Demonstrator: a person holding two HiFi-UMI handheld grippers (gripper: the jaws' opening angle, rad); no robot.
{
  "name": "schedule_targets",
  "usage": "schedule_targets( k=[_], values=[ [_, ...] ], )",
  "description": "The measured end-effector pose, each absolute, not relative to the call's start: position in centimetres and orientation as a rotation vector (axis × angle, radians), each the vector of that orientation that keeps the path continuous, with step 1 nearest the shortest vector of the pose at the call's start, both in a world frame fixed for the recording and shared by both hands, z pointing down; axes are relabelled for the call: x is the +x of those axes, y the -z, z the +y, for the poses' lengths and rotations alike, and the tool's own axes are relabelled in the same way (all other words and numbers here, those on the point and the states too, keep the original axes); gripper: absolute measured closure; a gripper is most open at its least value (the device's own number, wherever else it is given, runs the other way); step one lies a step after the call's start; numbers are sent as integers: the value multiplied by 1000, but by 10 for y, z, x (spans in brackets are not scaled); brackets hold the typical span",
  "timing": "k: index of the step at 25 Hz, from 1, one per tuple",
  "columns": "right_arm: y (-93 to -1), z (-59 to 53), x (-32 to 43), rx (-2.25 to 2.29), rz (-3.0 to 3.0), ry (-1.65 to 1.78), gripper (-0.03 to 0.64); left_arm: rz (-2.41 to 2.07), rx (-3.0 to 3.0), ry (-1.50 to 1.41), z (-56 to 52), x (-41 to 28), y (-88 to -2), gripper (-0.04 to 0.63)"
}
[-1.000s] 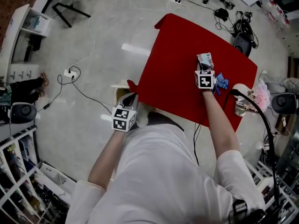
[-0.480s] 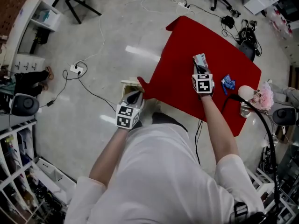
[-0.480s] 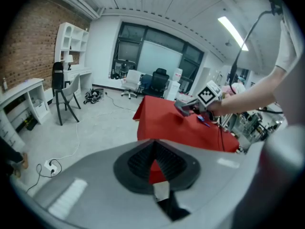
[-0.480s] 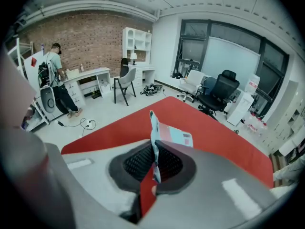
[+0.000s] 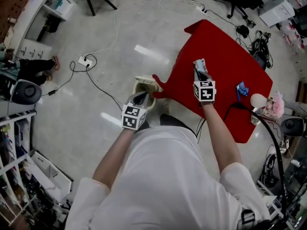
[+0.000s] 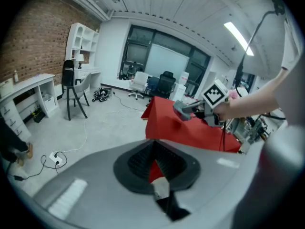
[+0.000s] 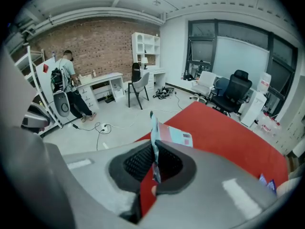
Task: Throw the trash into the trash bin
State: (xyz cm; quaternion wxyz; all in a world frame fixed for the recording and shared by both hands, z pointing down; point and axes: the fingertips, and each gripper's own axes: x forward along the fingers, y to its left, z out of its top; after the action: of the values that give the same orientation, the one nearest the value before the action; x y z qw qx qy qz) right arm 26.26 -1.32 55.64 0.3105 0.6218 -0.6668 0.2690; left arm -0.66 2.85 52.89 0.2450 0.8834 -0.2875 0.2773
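Surface: a red surface (image 5: 225, 61) stands slantwise on a pale, glossy floor (image 5: 110, 37); most of its top is bare.
Room: an office with a brick wall (image 7: 90, 46), white shelving (image 5: 45, 6) and desks along it, and dark office chairs (image 7: 233, 92) before large windows. A person (image 7: 66, 82) stands at the desks by the brick wall.
Trash: a pale wrapper (image 5: 199, 64) with pink and blue print, over the surface's left part, well apart from the bin.
Right hand-held gripper (image 5: 198, 74): clamped on the wrapper's lower edge, with the sheet standing up out of the jaws.
Trash bin (image 5: 144, 79): beige, on the floor just beside the near left corner of the surface.
Left hand-held gripper (image 5: 140, 97): over the bin's near rim; its jaws seem pressed together with nothing between them, though its own view is blurred.
Other things: a blue packet (image 5: 241, 87) lies on the surface near its right edge, and a pink frilly object (image 5: 275, 104) sits just past that edge.
In the way: the red corner juts out between wrapper and bin. A black cable (image 5: 103, 91) runs across the floor from a white power strip (image 5: 84, 60) toward the bin.
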Motion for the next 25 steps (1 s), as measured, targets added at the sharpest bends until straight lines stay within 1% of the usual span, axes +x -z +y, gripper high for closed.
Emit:
schedule_targets(
  k=[8, 18, 25],
  values=[
    [-555, -22, 174, 1511, -1869, -695, 615, -852, 2371, -726, 25, -56, -533, 591],
    [-572, 8, 55, 1341, -2013, -821, 615, -915, 2324, -714, 33, -111, -544, 591],
    [-591, 24, 5, 1222, -2048, -854, 615, -922, 2290, -731, 38, -137, -555, 591]
  ],
)
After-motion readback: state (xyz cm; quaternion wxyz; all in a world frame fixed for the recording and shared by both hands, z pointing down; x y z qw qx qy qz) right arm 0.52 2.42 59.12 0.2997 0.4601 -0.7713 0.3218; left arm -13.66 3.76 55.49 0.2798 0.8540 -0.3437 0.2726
